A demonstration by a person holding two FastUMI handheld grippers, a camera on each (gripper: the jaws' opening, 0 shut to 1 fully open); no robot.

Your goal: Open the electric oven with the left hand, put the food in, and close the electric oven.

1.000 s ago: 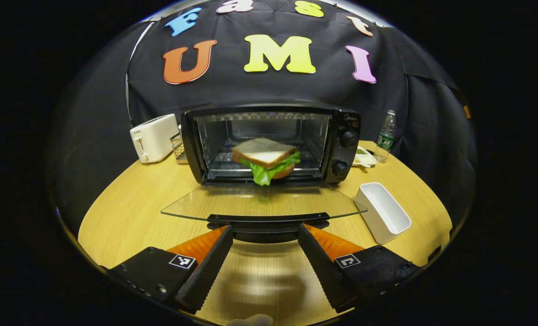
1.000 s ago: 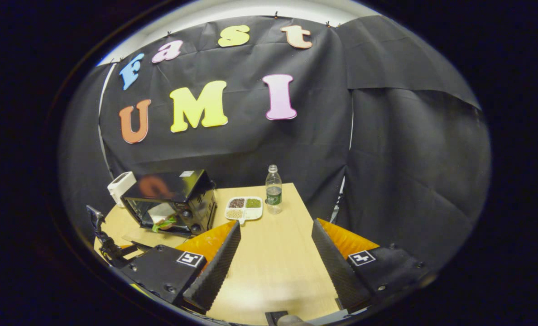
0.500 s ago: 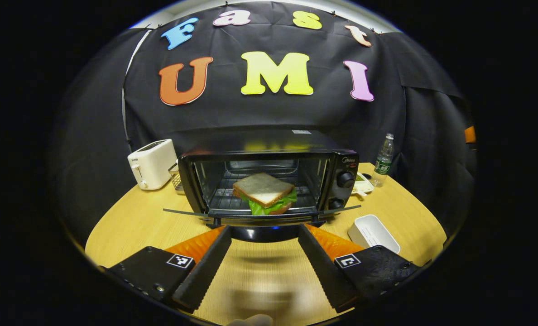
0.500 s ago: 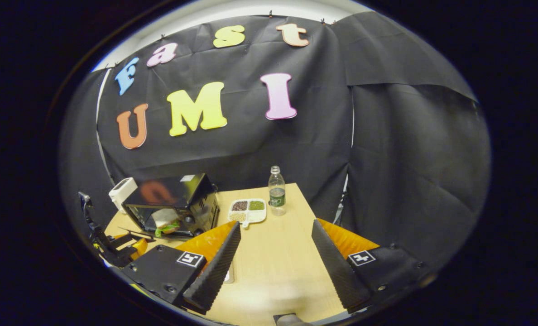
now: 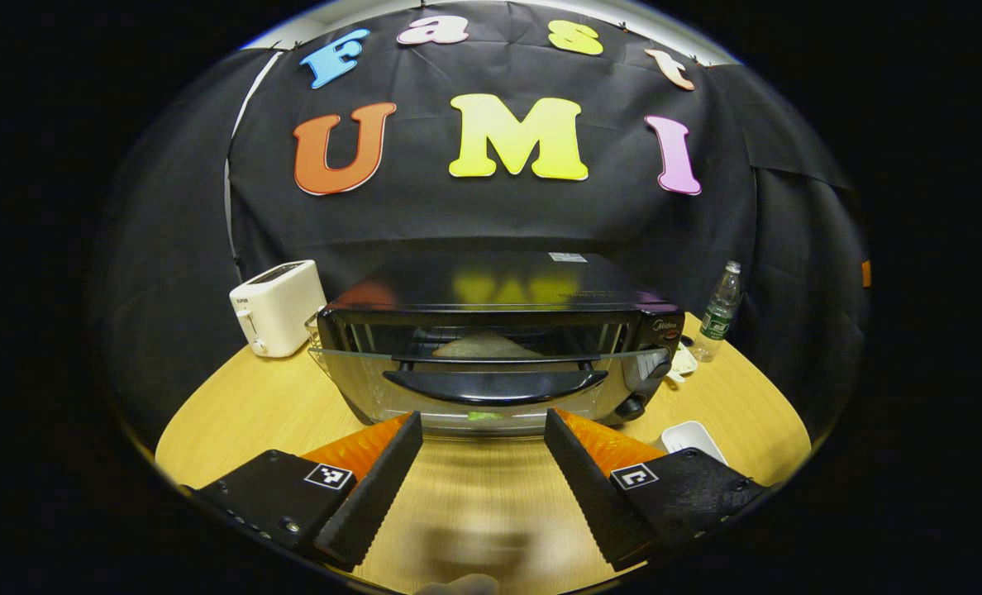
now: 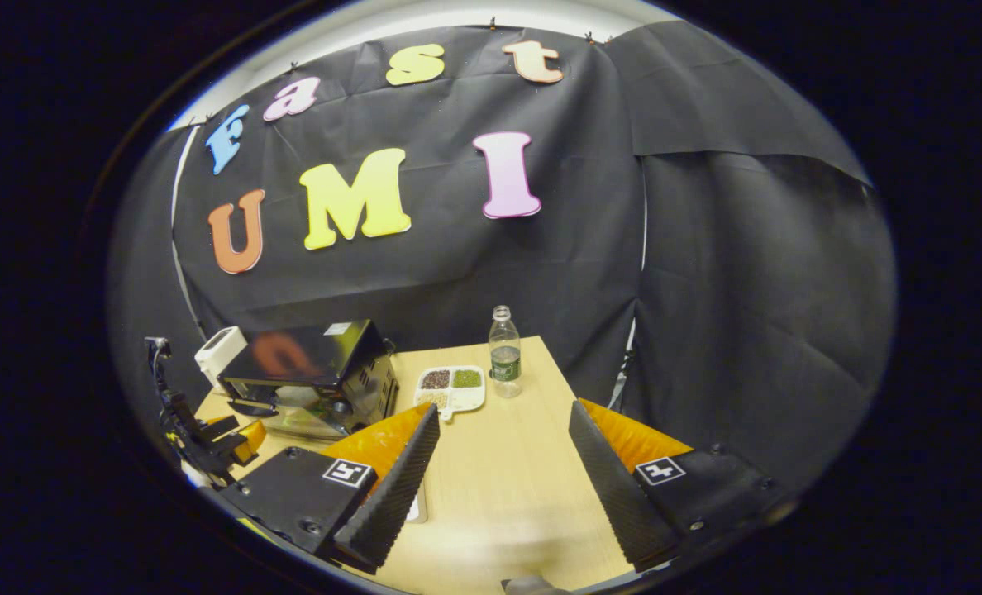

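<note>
The black electric oven (image 5: pixel 499 285) stands mid-table in the left gripper view. Its glass door (image 5: pixel 425 388) is tilted almost upright, the top edge still leaning a little off the body. Just under and in front of the curved door handle (image 5: pixel 495 384), my left gripper (image 5: pixel 481 417) is open with nothing between its fingers. The sandwich (image 5: pixel 483 345) shows dimly through the glass, on the rack inside. In the right gripper view the oven (image 6: pixel 309 380) sits at the far left, with the left gripper (image 6: pixel 210 438) before it. My right gripper (image 6: pixel 504 409) hangs open and empty over the table.
A white toaster (image 5: pixel 278 306) stands left of the oven. A water bottle (image 5: pixel 720 312) and a divided dish of grains (image 6: pixel 450 387) are to its right. A white rectangular box (image 5: pixel 689 436) lies near the right front. The wooden table (image 5: pixel 235 413) ends at the black cloth.
The oven door has swung up from lying flat to nearly upright, with my left gripper rising with it under the handle. The right gripper has barely moved.
</note>
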